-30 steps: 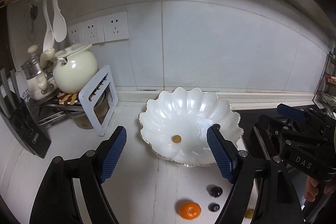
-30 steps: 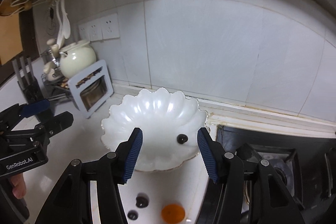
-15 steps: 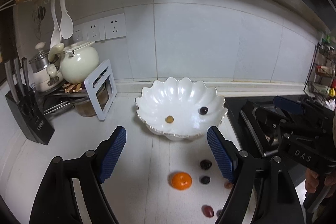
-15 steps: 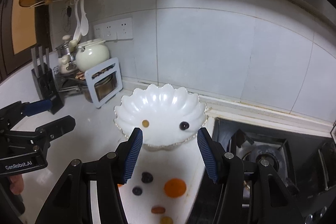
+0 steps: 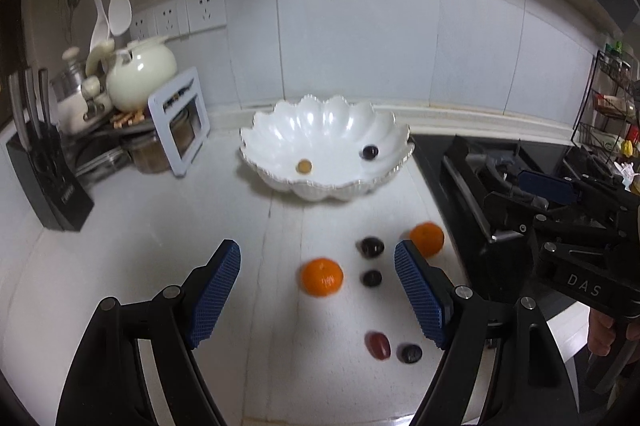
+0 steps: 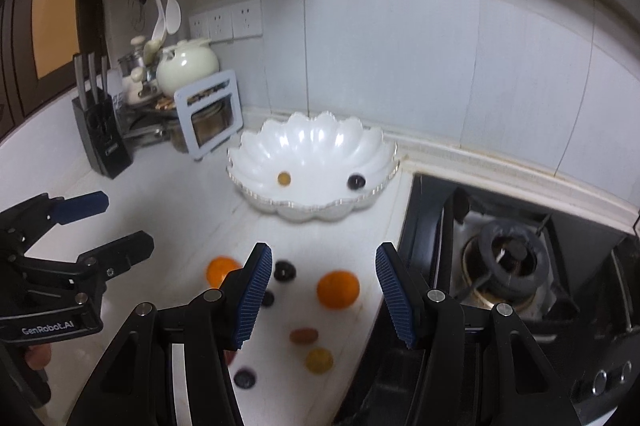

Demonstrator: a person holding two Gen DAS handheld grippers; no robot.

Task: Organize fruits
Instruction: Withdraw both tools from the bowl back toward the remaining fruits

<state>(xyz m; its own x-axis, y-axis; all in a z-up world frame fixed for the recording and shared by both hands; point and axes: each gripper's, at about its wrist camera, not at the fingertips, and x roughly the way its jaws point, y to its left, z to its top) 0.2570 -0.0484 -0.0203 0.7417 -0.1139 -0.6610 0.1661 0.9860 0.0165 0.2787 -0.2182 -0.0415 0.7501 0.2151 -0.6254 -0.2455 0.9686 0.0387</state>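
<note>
Left gripper [image 5: 318, 290] pitched down over counter [image 5: 160, 246], jaws wide, empty; right gripper [image 6: 324, 290] likewise angled, jaws narrower, empty; scalloped white bowl [image 5: 280, 130] near wall holds yellow fruit [image 5: 304, 166] and dark fruit [image 5: 369, 152]; two oranges [image 5: 322, 276] [image 5: 428, 238] and small fruits loose on counter, blurred; one orange half behind finger [image 5: 418, 298].

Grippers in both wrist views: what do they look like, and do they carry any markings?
Both are matte black linkage frames with silver pivot pins and two fingers faced with ribbed blue pads. The left gripper shows white "GenRobot.AI" lettering on its body in the right wrist view; the right gripper shows "DAS" in the left wrist view. No cables show. A bare hand grips the right one's handle; no sleeve visible.
</note>
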